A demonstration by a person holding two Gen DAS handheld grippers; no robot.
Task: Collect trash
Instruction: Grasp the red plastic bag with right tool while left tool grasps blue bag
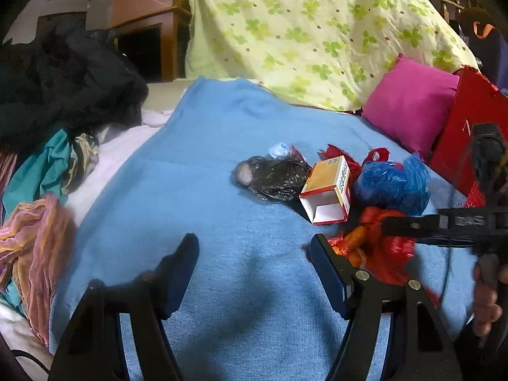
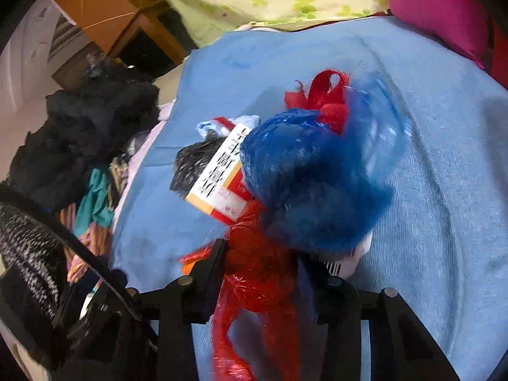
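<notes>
We find the trash gathered in a small heap on the light blue knitted blanket (image 1: 222, 222) that covers the bed. The heap comprises a crumpled black plastic bag (image 1: 273, 174), an open-ended yellow, red and white cardboard box (image 1: 328, 190) leaning against it, a bunched blue plastic bag (image 1: 392, 184) just beside the box, and a crumpled red-orange plastic bag (image 1: 377, 244) at the near edge. A small pale blue scrap (image 1: 279, 150) sits behind the black bag.

We record the left gripper (image 1: 254, 254) as spread wide, its two black fingers well apart over bare blanket, holding nothing and lying near the heap without touching it.

The right gripper (image 2: 263, 263) enters the left view from the right side, and a bare hand (image 1: 485, 298) grips its handle. In its own view the fingers are pinching the red-orange bag, which fills the gap between them and trails down towards the camera. The blue bag appears motion-blurred directly ahead of the fingertips; we cannot tell whether it is also caught.

Surroundings: a cream sheet with green clover print (image 1: 317, 31) draped at the rear, a magenta cushion (image 1: 409, 108), a red paper carrier bag (image 1: 460, 133) at the right, and dark and coloured clothing (image 1: 63, 95) heaped along the left.
</notes>
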